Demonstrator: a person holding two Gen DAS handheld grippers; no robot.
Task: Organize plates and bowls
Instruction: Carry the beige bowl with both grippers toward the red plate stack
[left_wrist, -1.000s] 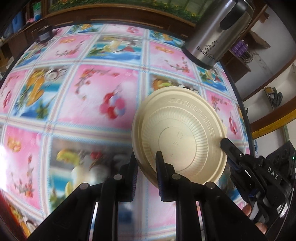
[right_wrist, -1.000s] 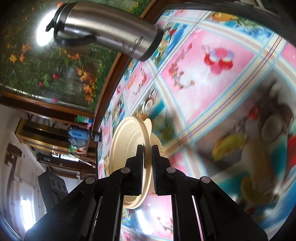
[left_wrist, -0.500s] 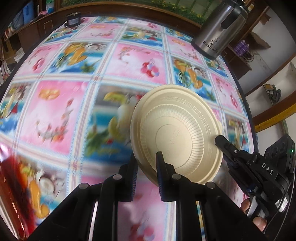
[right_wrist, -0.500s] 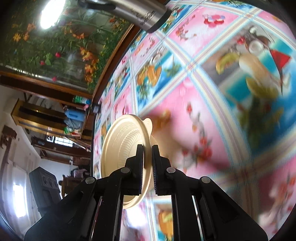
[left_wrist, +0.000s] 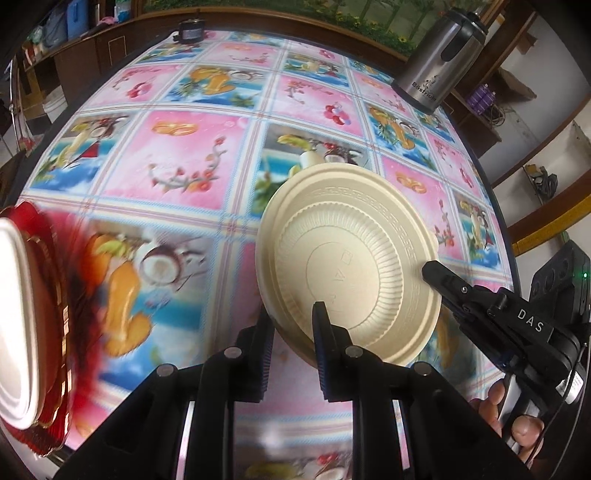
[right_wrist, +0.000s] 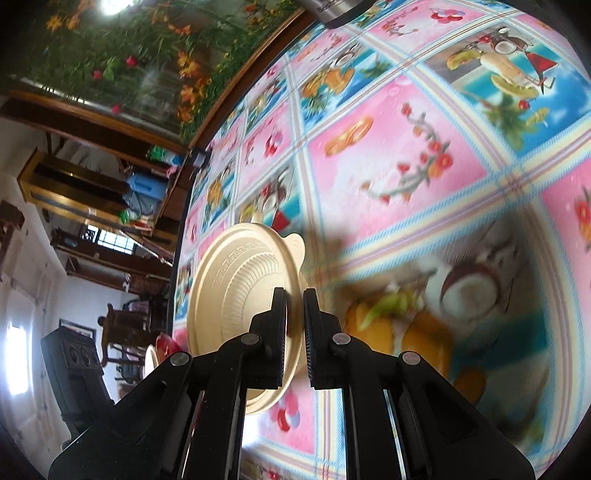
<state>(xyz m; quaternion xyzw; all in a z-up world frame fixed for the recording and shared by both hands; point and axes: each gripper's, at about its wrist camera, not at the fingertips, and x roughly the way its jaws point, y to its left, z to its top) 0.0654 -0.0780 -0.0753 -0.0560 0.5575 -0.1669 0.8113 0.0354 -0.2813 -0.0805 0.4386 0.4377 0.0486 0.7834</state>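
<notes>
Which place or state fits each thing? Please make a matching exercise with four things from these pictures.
Things:
1. cream plate
2. steel flask
3. red tray
4. right gripper

Places or states:
a. at the table's far right edge
b. shut on the plate's rim
c. held tilted above the tablecloth
d. at the left edge of the left wrist view

Pairs: 1-c, 2-a, 3-d, 4-b

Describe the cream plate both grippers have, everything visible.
The cream plate looks like molded disposable plastic or pulp: ribbed sloping wall, key-pattern band on the rim, embossed marks on the flat base, a small tab at the edge. It is held off the tablecloth, tilted, underside toward the left camera. The left gripper pinches its lower rim; the right gripper pinches the opposite edge.
</notes>
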